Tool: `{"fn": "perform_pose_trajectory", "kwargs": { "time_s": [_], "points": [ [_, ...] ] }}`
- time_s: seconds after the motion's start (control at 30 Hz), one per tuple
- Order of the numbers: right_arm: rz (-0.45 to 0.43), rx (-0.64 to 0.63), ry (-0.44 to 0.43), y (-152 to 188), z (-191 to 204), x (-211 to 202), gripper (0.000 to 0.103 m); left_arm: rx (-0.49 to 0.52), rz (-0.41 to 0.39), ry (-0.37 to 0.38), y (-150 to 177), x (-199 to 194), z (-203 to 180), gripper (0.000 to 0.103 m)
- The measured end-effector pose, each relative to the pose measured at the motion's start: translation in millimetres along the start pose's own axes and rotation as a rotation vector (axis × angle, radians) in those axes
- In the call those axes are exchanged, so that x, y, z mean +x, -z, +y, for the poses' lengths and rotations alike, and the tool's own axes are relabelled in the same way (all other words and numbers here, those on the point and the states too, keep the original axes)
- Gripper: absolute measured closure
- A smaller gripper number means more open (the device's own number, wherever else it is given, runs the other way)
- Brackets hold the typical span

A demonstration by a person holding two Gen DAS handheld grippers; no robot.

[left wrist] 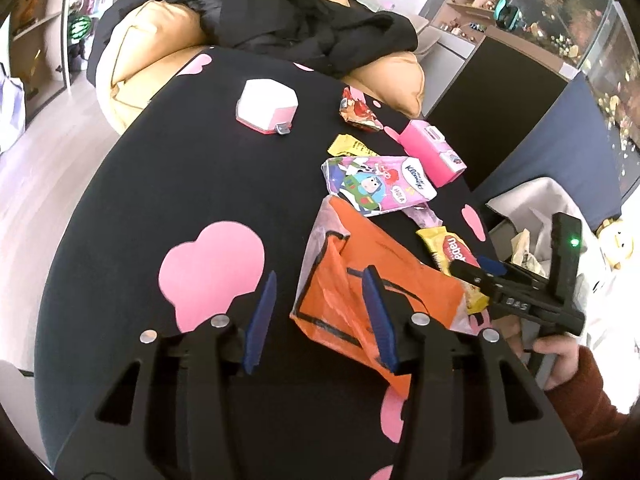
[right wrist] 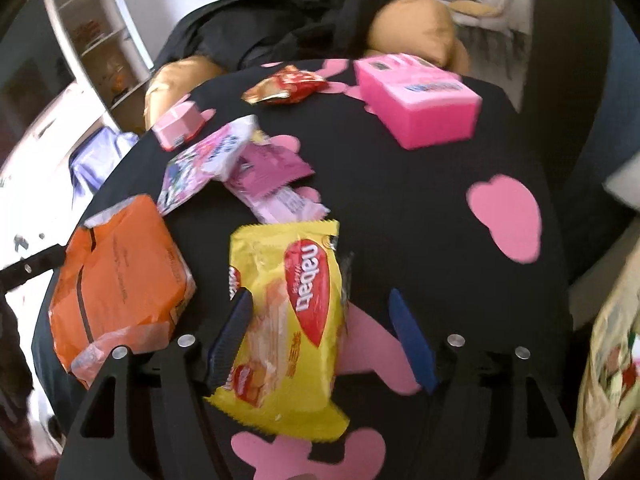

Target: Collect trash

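Observation:
A round black table (left wrist: 132, 200) with pink patches holds wrappers. My left gripper (left wrist: 322, 312) is open, its right finger over the edge of an orange plastic bag (left wrist: 400, 264). My right gripper (right wrist: 320, 320) is open around a yellow Nabati wafer wrapper (right wrist: 288, 320); the left pad touches the wrapper and the right pad stands apart. In the left wrist view the right gripper (left wrist: 478, 266) sits over that yellow wrapper (left wrist: 448, 248). The orange bag (right wrist: 120, 280) lies left of it in the right wrist view.
On the table lie a Kleenex pack (left wrist: 372, 184), a pink box (left wrist: 432, 152), a red wrapper (left wrist: 358, 112), a small yellow wrapper (left wrist: 352, 146), a white and pink box (left wrist: 266, 106) and pink wrappers (right wrist: 272, 176). A lined bin (left wrist: 528, 236) stands right of the table. A sofa with black clothes (left wrist: 280, 20) is behind.

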State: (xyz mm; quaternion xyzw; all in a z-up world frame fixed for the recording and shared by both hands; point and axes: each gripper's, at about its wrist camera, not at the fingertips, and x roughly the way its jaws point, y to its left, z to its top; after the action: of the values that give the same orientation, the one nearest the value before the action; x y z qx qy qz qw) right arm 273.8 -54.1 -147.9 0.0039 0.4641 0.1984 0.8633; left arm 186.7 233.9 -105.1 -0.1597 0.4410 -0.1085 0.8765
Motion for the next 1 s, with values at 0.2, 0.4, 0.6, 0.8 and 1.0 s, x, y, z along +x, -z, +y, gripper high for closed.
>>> {"fn": "perform_pose_trajectory", "kwargs": {
  "time_s": [0.2, 0.4, 0.6, 0.8, 1.0],
  "points": [
    [-0.043, -0.005, -0.057, 2, 3, -15, 0.094, -0.094, 0.054, 0.066, 16, -6, 1, 0.052],
    [-0.155, 0.009, -0.015, 17, -4, -57, 0.095, -0.246, 0.099, 0.116, 21, 13, -3, 0.051],
    [-0.199, 0.011, -0.004, 31, -11, -77, 0.095, -0.296, 0.101, 0.072, 10, 39, -17, 0.051],
    [-0.235, 0.002, 0.018, 43, -17, -90, 0.095, -0.188, 0.075, 0.015, 3, 44, -39, 0.088],
    [-0.305, 0.007, 0.037, 48, -25, -118, 0.095, -0.101, 0.021, 0.033, -5, 21, -60, 0.095]
  ]
}}
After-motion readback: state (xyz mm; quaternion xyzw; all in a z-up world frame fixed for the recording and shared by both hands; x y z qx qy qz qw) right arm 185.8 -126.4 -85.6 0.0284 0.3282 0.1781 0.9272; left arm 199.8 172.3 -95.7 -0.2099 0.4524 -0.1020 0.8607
